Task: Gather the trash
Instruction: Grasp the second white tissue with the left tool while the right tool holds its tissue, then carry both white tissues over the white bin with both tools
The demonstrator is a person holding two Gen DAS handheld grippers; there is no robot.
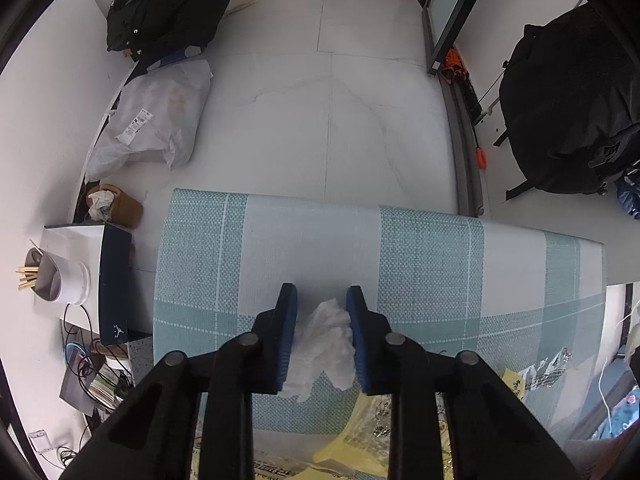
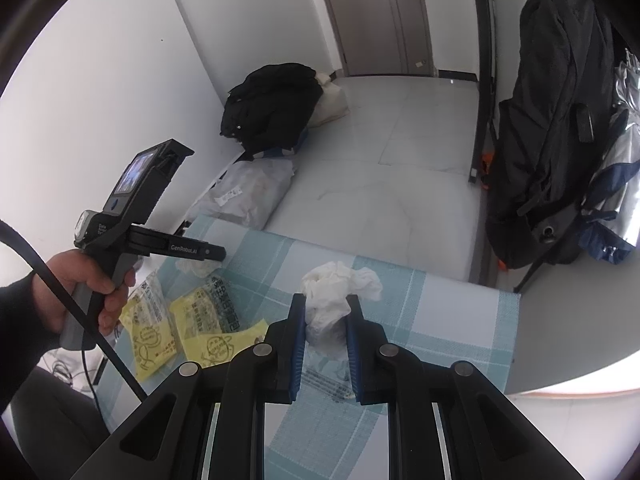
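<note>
Teal-and-white checked woven cloth (image 1: 432, 248) over a table, both grippers clamped on tissue.

Left gripper (image 1: 322, 336) pinches a crumpled white tissue (image 1: 326, 344) between its blue pads, pressing it on the cloth; yellow printed plastic wrappers (image 1: 360, 432) lie at 6 o'clock. Right gripper (image 2: 326, 344) grips another crumpled white tissue wad (image 2: 340, 288); at its 9 o'clock a hand (image 2: 80, 292) holds the left tool, yellow wrappers beneath.

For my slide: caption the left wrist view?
Left tongs clamp a crumpled tissue on the checked tablecloth.
</note>
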